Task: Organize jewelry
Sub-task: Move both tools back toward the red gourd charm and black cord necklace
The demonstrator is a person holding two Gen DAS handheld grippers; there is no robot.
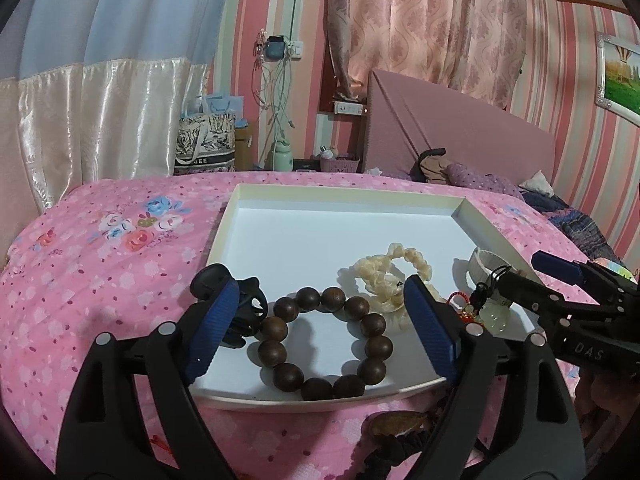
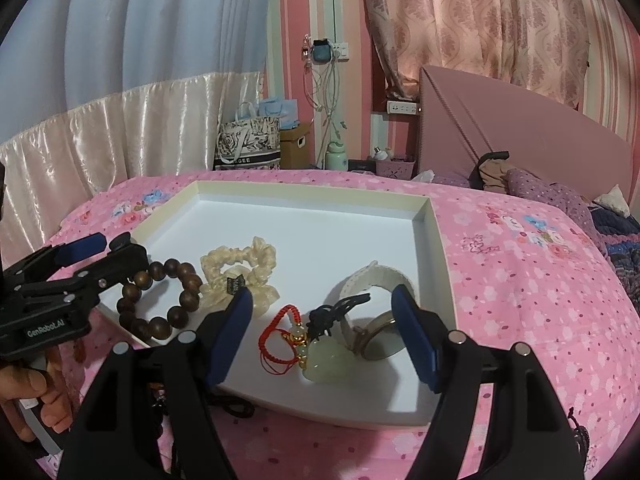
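Bracelet (image 1: 325,343) of round dark-brown wooden beads — inside white tray (image 1: 320,204).

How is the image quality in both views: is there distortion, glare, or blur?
Left wrist view: strong fisheye bending of curtains and walls, dark vignette corners, soft shadows under the wooden bead bracelet in the white tray. Right wrist view: same bending, satin curtain shines with glare, jade pendant reasonably sharp.
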